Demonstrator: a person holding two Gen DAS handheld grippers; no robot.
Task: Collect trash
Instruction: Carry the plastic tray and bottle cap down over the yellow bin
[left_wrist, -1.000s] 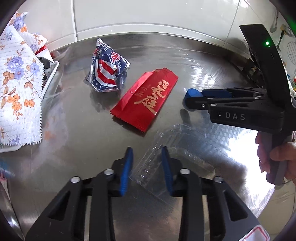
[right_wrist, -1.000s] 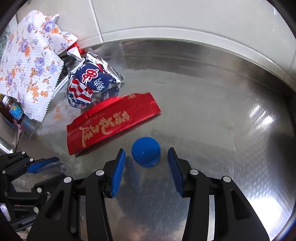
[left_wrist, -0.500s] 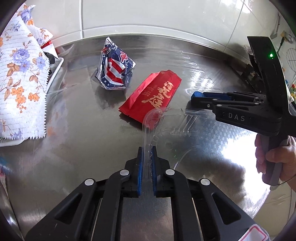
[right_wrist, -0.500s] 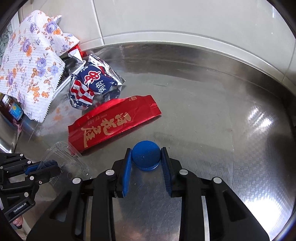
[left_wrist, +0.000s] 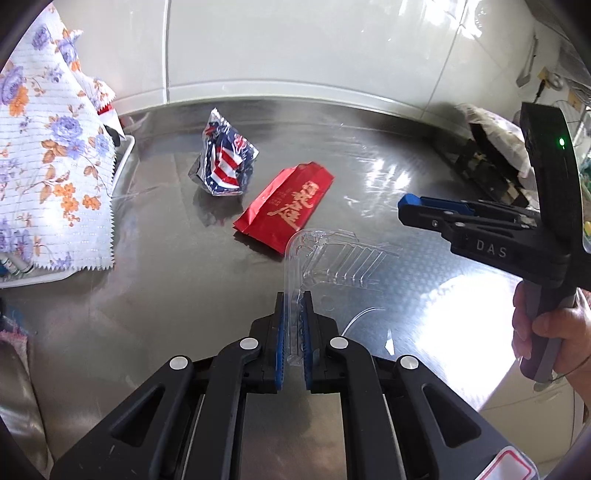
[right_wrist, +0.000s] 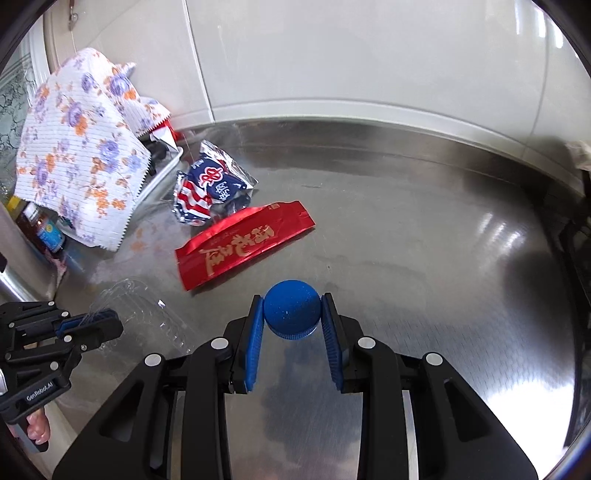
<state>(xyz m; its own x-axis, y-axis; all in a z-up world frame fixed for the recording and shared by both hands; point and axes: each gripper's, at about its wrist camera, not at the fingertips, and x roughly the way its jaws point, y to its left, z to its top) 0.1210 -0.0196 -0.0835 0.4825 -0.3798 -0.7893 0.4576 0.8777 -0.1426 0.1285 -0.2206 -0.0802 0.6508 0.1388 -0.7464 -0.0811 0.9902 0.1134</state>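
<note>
On the table (right_wrist: 424, 258), the flat wrapper (right_wrist: 243, 243) lies just in front of the crumpled bag (right_wrist: 212, 195). The cloth (right_wrist: 77, 166) hangs to their left.

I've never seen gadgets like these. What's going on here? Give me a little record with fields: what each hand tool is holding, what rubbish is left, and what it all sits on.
Left gripper: shut on the clear plastic tray, held by one edge
Right gripper: shut on the blue bottle cap
Rubbish left lying: red packet flat; crumpled flag-print wrapper right behind it
Surface: shiny metal counter
Off to the left: floral cloth draped over a tray of things
</note>
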